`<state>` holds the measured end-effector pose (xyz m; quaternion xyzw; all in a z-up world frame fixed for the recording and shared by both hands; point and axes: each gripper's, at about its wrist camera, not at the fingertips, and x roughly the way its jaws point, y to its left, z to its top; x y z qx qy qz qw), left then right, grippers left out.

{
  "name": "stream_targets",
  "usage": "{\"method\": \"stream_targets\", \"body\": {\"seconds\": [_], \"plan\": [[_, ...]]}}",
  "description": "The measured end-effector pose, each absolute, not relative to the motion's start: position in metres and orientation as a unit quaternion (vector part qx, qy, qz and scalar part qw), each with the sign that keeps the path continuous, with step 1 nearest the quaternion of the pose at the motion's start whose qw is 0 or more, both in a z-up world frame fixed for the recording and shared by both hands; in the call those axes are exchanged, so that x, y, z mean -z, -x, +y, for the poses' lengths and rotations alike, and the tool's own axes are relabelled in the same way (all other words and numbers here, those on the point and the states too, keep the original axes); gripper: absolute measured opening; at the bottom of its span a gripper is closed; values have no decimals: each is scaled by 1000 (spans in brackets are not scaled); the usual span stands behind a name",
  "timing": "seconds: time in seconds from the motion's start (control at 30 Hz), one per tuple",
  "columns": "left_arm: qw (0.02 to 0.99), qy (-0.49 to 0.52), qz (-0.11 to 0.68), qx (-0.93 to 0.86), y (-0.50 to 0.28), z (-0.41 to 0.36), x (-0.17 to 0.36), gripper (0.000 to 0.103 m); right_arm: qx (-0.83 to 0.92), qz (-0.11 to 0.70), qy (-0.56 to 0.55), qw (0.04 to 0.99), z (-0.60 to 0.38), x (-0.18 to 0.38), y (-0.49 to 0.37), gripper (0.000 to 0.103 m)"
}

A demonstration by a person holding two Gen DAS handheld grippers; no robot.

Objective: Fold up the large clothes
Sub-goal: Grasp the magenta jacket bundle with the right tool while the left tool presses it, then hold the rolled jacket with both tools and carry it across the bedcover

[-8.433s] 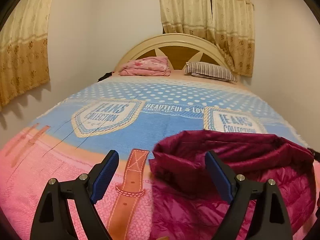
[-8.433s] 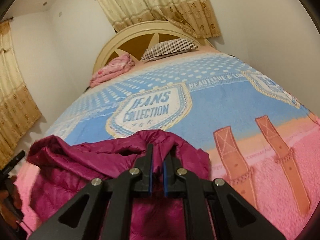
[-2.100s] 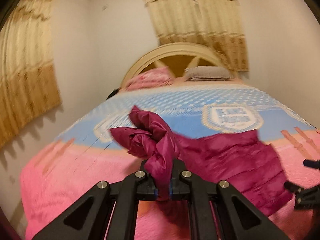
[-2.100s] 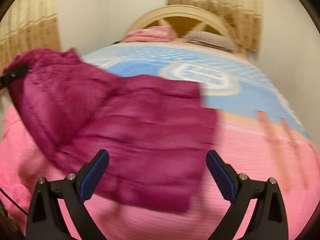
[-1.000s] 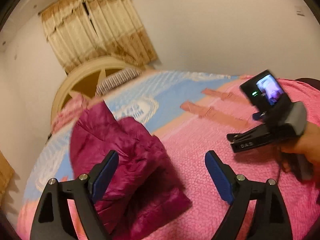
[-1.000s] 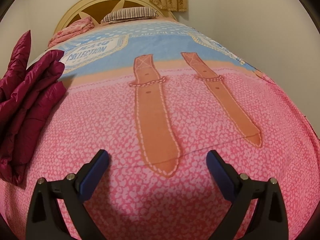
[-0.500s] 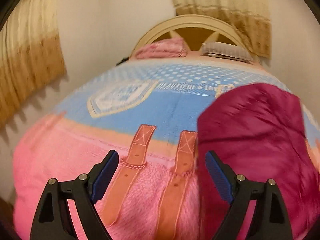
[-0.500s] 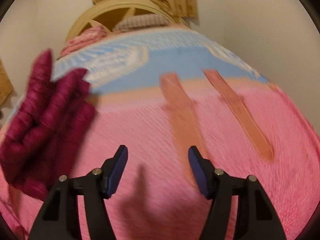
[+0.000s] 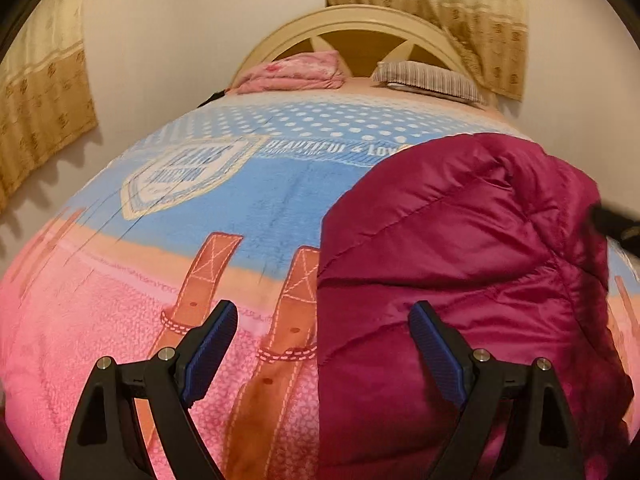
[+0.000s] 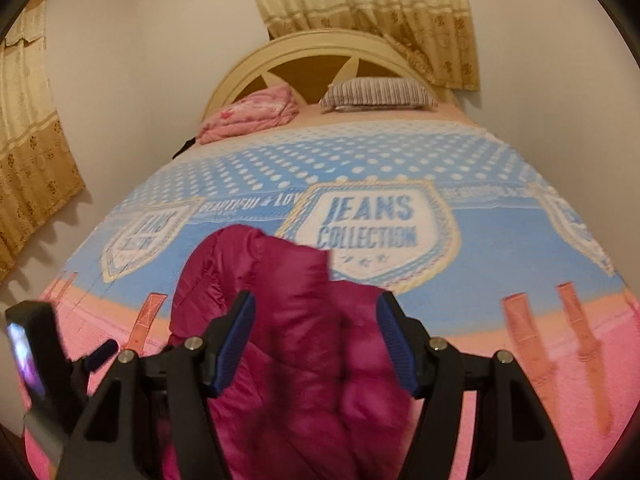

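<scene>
Bed blanket | magenta puffer jacket folded, quilted, glossy

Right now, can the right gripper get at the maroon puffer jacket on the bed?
Probably yes. The right gripper has its jaws apart, nothing held, and the maroon puffer jacket lies straight ahead with nothing in between.

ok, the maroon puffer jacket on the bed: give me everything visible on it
The maroon puffer jacket is quilted and shiny, nylon by the look of it, with stitched seams between puffed panels. It lies as a compact folded bundle on the bedspread, across where the pink end meets the blue band. No zip or label shows. The left hand-held gripper stands open beside its edge; the right hand-held gripper frames it, not visibly pinching it. The right wrist view is blurred.
</scene>
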<state>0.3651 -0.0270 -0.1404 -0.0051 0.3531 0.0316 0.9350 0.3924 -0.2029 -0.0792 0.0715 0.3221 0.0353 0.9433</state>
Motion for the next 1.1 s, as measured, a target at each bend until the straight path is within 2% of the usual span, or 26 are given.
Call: {"method": "stream_targets", "body": {"seconds": [0.07,0.3,0.5,1.1], "plan": [[940,1,340,-36,-363,-23,138,88,-27,342,-76,936,-202,100,-402,62],[931,35,362,-22,-379,-18,149,88,29,387,-115,915,-238,172,-381,61],[925,-44,377,-20,-377,-60,175,89,42,384,-132,913,-257,185,-365,61],[923,-15,384,17,-371,-52,197,89,4,386,-172,906,-273,211,-364,66]]}}
